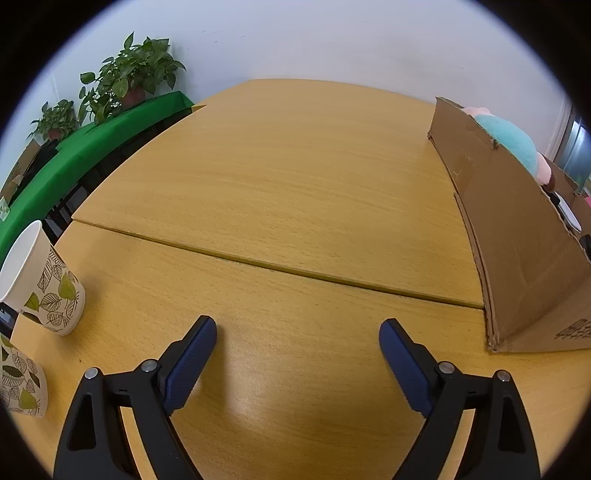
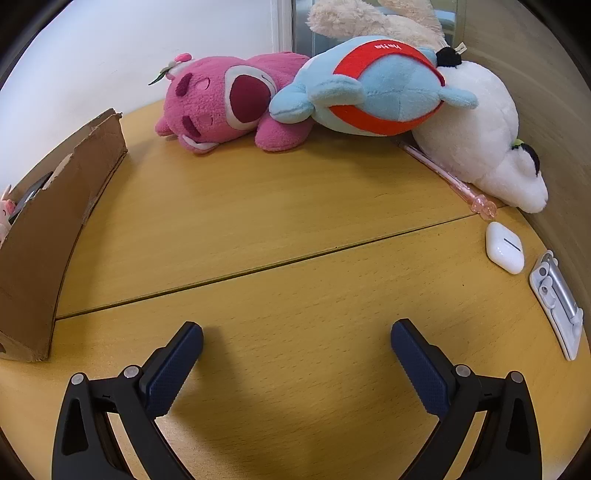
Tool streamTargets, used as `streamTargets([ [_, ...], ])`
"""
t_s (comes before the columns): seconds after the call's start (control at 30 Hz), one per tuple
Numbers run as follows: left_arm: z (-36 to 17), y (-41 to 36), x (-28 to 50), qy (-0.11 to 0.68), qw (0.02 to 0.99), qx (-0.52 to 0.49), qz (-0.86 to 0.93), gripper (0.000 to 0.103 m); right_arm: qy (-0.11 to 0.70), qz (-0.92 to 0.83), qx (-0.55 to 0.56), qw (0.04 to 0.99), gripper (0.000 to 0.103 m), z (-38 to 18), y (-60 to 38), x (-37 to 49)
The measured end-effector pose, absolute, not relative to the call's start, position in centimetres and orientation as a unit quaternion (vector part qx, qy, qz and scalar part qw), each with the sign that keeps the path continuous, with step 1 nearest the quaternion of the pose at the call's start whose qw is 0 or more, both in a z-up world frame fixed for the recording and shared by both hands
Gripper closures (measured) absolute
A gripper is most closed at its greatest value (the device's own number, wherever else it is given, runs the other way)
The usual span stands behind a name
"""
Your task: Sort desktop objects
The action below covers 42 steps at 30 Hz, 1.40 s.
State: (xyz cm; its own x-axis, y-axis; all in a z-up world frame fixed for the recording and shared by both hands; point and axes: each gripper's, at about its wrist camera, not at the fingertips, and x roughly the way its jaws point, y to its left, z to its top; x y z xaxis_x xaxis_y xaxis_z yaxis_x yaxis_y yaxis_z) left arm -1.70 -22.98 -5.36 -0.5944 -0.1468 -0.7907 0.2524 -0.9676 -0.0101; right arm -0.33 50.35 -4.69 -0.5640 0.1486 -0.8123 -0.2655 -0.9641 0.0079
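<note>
My left gripper (image 1: 297,325) is open and empty above the wooden table (image 1: 277,177). Two leaf-print paper cups (image 1: 44,284) (image 1: 22,384) stand at its left. A cardboard box (image 1: 517,236) at its right holds a teal and pink plush (image 1: 513,140). My right gripper (image 2: 297,328) is open and empty. Beyond it lie a pink plush bear (image 2: 225,99), a blue and red plush (image 2: 380,85) and a white plush (image 2: 484,136). A pink pen (image 2: 447,177), a white earbud case (image 2: 504,247) and a silver-white stand (image 2: 557,302) lie at its right. The box (image 2: 48,229) is at its left.
Potted plants (image 1: 129,81) stand on a green-covered bench (image 1: 85,155) beyond the table's left edge. A seam (image 1: 277,266) crosses the tabletop. A beige plush (image 2: 373,18) lies behind the blue one, against a grey partition (image 2: 546,96) on the right.
</note>
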Motion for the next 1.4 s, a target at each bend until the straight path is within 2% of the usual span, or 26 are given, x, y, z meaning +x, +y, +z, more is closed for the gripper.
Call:
streamTargets([
  [1.4,-4.82,-23.38,-2.21,0.062,0.115,0.439,-0.889,0.012,0.065,0.882,-0.452,0.118,0.0,-4.89,49.9,-0.85],
])
